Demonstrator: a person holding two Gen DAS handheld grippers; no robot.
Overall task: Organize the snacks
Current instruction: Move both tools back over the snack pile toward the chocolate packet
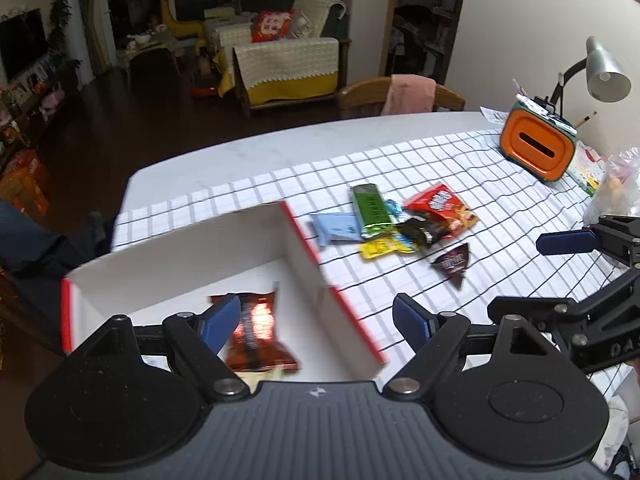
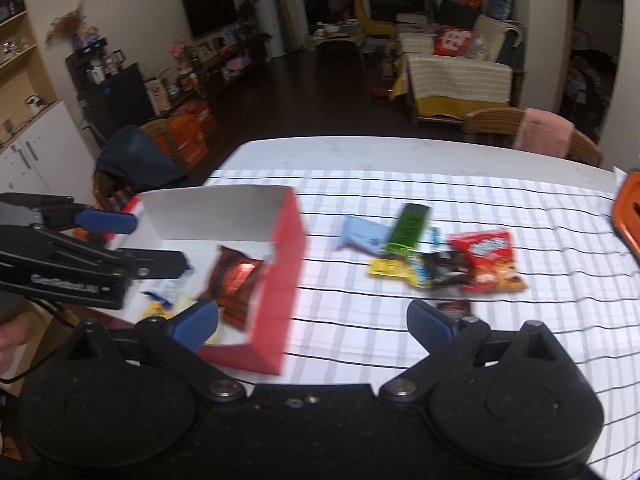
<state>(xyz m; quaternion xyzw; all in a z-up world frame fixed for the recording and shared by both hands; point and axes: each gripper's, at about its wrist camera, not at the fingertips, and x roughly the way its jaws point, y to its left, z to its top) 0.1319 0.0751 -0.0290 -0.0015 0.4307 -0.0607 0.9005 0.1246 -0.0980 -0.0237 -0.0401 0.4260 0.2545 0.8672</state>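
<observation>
A white table point(image 1: 248, 148) spread with a checked cloth point(image 1: 500, 184) fills both wrist views, with a dim living room beyond it. On the cloth's left part sits an open cardboard box point(image 1: 304, 256), red outside and white inside, with a dark red snack packet point(image 1: 256, 332) lying on its floor; the right wrist view also shows a small yellow-and-white wrapper point(image 2: 160, 304) in the box, too blurred to make out. To the right of the box, loose on the cloth, lies a cluster of snacks: a red bag point(image 1: 440, 208), a green bar point(image 1: 370, 210), a pale blue packet point(image 1: 336, 228), a yellow packet point(image 1: 384, 248) and a black wrapper point(image 1: 420, 232), overlapping or touching one another, and a dark triangular packet point(image 1: 454, 264) just apart on the near side. An orange tissue box point(image 1: 536, 144) and a grey desk lamp point(image 1: 604, 68) stand at the table's far right. The left gripper point(image 1: 316, 320) hangs over the box's right wall with its blue pads spread wide and nothing between them. The right gripper point(image 2: 312, 316) is held above the cloth and the box's near corner, its jaws parted as wide and likewise empty.
</observation>
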